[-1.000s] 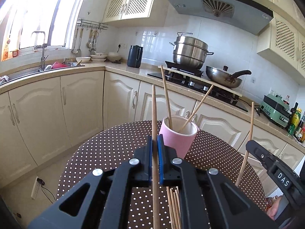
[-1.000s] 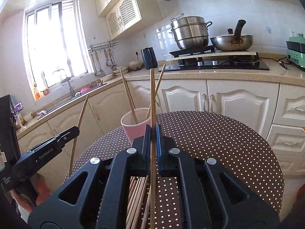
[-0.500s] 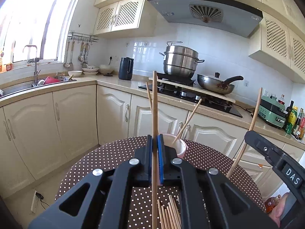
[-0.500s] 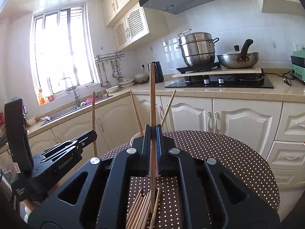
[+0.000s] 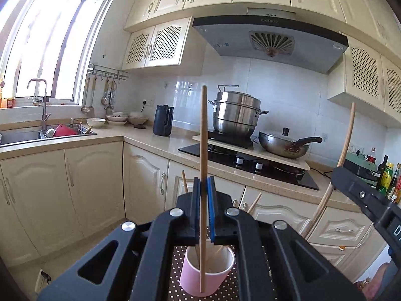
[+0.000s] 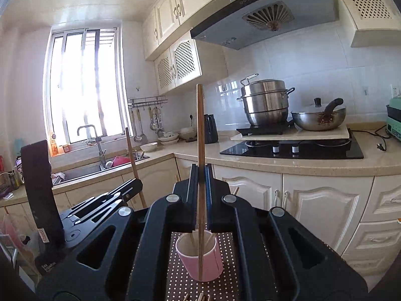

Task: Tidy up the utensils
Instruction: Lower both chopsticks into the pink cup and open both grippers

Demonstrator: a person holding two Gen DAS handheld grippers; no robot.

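1. My left hand-held gripper [image 5: 203,190] is clamped tight on one wooden chopstick [image 5: 203,135], pinched between the blue pads and standing pretty much upright.
2. Same deal on the right hand-held gripper [image 6: 201,175]: jaws closed on its own chopstick [image 6: 200,130], also upright.
3. Both chopsticks' lower ends hang in front of the pink cup [image 5: 206,271], looks like above it, can't tell if they touch it.
4. The cup sits on the polka-dot tabletop [image 6: 180,283] right below both grippers, with a couple more chopsticks [image 5: 185,181] already leaning inside.
5. A few loose ones [image 6: 201,297] lie on the tabletop at the bottom edge of the right view.
6. Further out: counter with a steel pot [image 5: 236,115] and a wok [image 5: 284,145] on the stove.
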